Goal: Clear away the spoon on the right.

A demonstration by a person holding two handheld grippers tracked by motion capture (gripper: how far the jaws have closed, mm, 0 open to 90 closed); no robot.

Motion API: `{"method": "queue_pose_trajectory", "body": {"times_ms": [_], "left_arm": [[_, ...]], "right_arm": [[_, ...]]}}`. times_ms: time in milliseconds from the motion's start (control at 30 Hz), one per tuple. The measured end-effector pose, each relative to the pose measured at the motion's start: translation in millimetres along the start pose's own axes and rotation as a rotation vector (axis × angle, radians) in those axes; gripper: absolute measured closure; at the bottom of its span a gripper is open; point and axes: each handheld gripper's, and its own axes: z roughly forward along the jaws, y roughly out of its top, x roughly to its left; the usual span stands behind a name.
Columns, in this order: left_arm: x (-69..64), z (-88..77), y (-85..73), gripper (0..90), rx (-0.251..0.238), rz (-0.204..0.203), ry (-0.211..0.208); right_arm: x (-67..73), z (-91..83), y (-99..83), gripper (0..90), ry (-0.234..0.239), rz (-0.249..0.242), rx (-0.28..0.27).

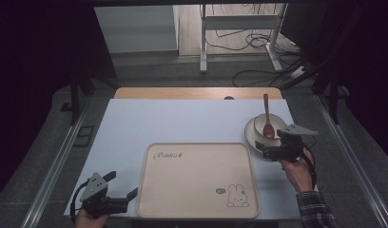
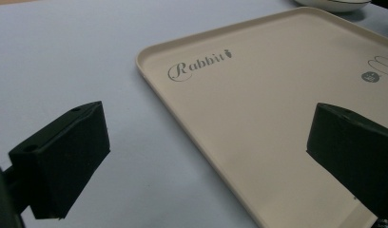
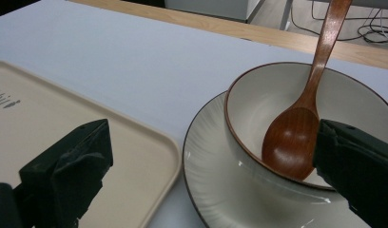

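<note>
Right gripper sits at right of centre in the high view, jaws spread wide and holding nothing; in the right gripper view its matte black, blocky fingers stand at the lower corners of the frame, one over the tray corner, the other in front of the bowl's near wall, contact not clear. Between and beyond them: a wooden spoon, reddish-brown and glossy, resting bowl-end down inside a cream bowl with a thin dark rim, handle leaning up over the far edge toward the top right of the frame. The bowl stands on a wider cream plate, faintly ribbed, also dark-rimmed, just beside the tray's corner. Left gripper is at the lower left of the high view, jaws likewise released and empty, one finger over the bare table, the other over the tray's edge. The tray is beige, smooth, rounded-rectangular with a low raised lip, printed with the script word "Rabbit" and a small rabbit drawing; it lies at bottom centre. Under all this is a pale blue-white matte table top with a light wood strip along its far edge. Beyond, at top of frame: grey floor, white metal desk legs, loose black cables, dark surroundings at both sides.
</note>
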Motion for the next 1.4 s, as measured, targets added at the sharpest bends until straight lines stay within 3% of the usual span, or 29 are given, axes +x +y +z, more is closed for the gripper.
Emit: {"method": "queue_pose_trajectory", "body": {"times_ms": [300, 533, 933, 1200, 1400], "left_arm": [[-0.3, 0.2, 0.1, 0.2, 0.001, 0.003, 0.001], [-0.7, 0.3, 0.2, 0.2, 0.004, 0.009, 0.0], [-1.3, 0.7, 0.3, 0.3, 0.007, 0.015, 0.0], [-1.4, 0.8, 0.4, 0.3, 0.008, 0.018, -0.001], [-1.9, 1.2, 0.5, 0.3, 0.009, 0.02, 0.002]], "right_arm": [[-8.2, 9.4, 9.3, 0.4, -0.023, -0.007, 0.018], [-15.9, 17.6, 18.2, 2.3, -0.029, 0.023, 0.041], [-24.2, 32.5, 30.0, 2.3, -0.06, -0.009, 0.051], [-29.9, 40.7, 35.0, 2.3, -0.078, -0.001, 0.052], [-35.5, 52.2, 36.6, 0.3, -0.121, 0.013, 0.086]]}}
